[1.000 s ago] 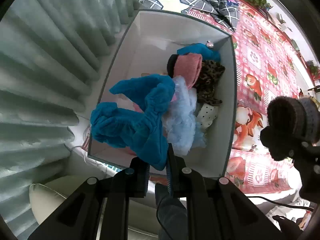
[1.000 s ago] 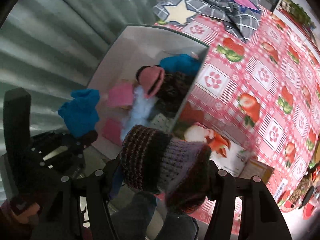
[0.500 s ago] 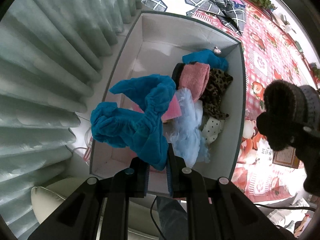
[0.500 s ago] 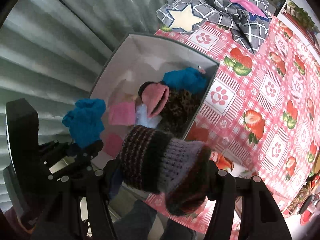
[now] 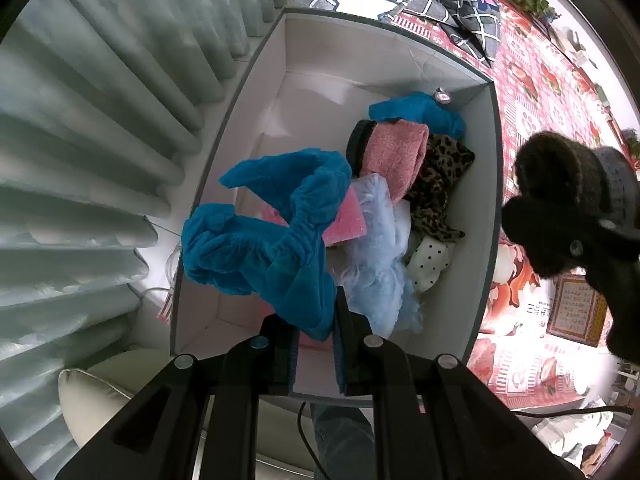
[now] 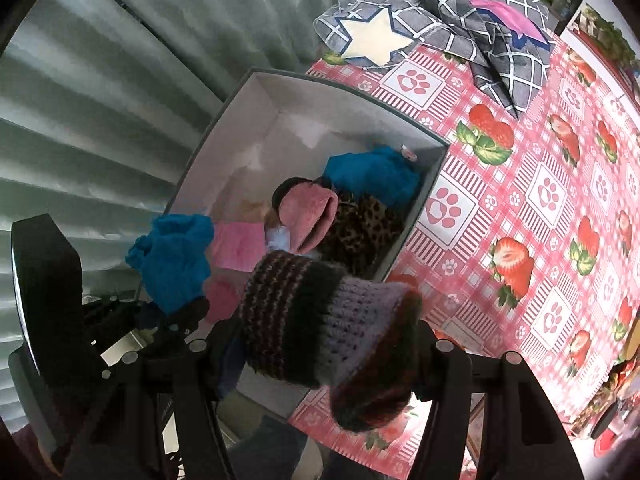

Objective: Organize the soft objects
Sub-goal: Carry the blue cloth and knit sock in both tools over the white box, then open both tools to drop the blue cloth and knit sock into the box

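Observation:
My left gripper (image 5: 316,344) is shut on a blue ruffled cloth (image 5: 276,236) and holds it above the near end of a white storage box (image 5: 384,44). The box holds a pink knit piece (image 5: 394,158), a leopard-print cloth (image 5: 438,184), a pale blue fluffy item (image 5: 378,256) and another blue cloth (image 5: 416,110). My right gripper (image 6: 320,364) is shut on a striped knit hat (image 6: 324,320), held above the box's right rim (image 6: 420,208). The hat also shows dark in the left wrist view (image 5: 568,204).
The box sits at the edge of a table with a pink strawberry and paw-print cloth (image 6: 540,184). A grey checked blanket with a star (image 6: 432,20) lies beyond the box. Grey-green curtains (image 5: 100,100) hang on the left. A pale cushion (image 5: 92,396) lies below.
Both grippers have risen and drawn back a little, so the box looks smaller and farther. The right gripper with the hat has shifted slightly toward the box. Both grips are unchanged.

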### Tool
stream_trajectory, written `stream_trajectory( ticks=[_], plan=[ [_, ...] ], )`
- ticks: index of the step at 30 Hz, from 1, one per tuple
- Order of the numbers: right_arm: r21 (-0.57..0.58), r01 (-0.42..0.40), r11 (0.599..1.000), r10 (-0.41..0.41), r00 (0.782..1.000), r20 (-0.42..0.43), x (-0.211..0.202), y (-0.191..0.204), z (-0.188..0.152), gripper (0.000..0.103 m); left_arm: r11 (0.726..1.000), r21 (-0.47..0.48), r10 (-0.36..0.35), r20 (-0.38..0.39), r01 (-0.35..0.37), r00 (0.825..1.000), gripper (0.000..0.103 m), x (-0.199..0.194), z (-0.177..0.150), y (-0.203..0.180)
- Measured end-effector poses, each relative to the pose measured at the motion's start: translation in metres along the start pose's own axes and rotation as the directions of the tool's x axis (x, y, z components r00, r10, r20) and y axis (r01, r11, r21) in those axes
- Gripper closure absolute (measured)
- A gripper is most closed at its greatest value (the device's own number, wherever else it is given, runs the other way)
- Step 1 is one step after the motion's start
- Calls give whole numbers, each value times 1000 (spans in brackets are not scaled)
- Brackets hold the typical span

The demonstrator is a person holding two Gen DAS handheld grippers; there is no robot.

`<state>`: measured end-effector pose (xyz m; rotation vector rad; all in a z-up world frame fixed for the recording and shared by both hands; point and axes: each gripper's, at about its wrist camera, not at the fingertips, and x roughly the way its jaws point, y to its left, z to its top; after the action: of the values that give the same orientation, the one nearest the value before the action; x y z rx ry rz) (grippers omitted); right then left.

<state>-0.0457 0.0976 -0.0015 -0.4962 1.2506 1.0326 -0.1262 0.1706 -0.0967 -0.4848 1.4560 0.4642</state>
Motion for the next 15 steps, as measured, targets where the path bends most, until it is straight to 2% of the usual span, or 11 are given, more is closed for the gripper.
stream_trajectory(
  ticks=[4, 5, 7, 8, 9, 10, 11, 15],
  plan=[
    [-11, 6, 1000, -6, 1000, -1, 1, 2, 4, 39, 1000, -8, -9, 10, 9, 1000, 87, -1, 0, 2],
    [-14, 4, 1000, -4, 1000, -1, 1, 3, 5, 39, 1000, -11, -15, 18, 15, 1000, 82, -3, -1, 3],
    [-22, 6, 1000, -6, 1000, 3, 0, 4, 7, 34, 999, -17, -28, 32, 29, 999, 54, -6, -3, 4],
    [-28, 13, 1000, -12, 1000, 7, -1, 5, 7, 29, 999, -21, -25, 44, 26, 999, 29, -8, -3, 4],
    [-34, 20, 999, -20, 1000, 12, -2, 6, 7, 25, 999, -24, -23, 66, 24, 998, 21, -12, -5, 4],
    [-37, 23, 999, -22, 1000, 16, -3, 7, 7, 16, 999, -21, -28, 83, 29, 996, 21, -15, -5, 4],
    [-39, 25, 999, -24, 999, 26, -6, 8, 7, 13, 1000, -8, -30, 89, 30, 996, 21, -18, -6, 2],
    [-46, 22, 999, -21, 999, 28, -11, 11, 6, 12, 999, 31, -19, 82, 16, 996, 16, -19, -7, -3]
  ],
)
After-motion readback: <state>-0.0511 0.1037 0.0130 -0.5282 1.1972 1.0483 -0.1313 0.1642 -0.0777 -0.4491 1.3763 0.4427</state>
